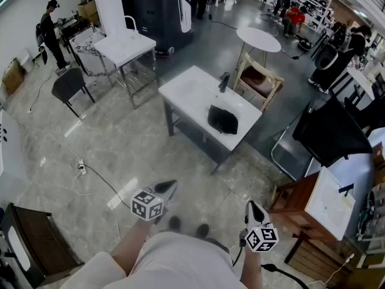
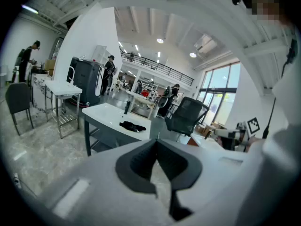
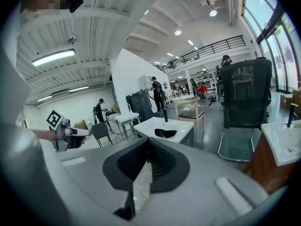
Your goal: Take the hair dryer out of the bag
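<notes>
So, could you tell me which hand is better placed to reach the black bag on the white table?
Right, marginally: the right tongs point almost straight at the bag; the left tongs aim slightly beside it. Both are shut, empty and far off.

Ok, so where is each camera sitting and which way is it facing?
Head view: on the person's head, facing steeply down at the white table with the black bag; the person's body, left gripper and right gripper show at the bottom.
Left gripper view: on the left gripper, facing along its shut jaws toward the table; the right gripper shows at right.
Right gripper view: on the right gripper, facing along its shut jaws toward the table; the left gripper shows at left.
Shared: all three show table and bag.
</notes>
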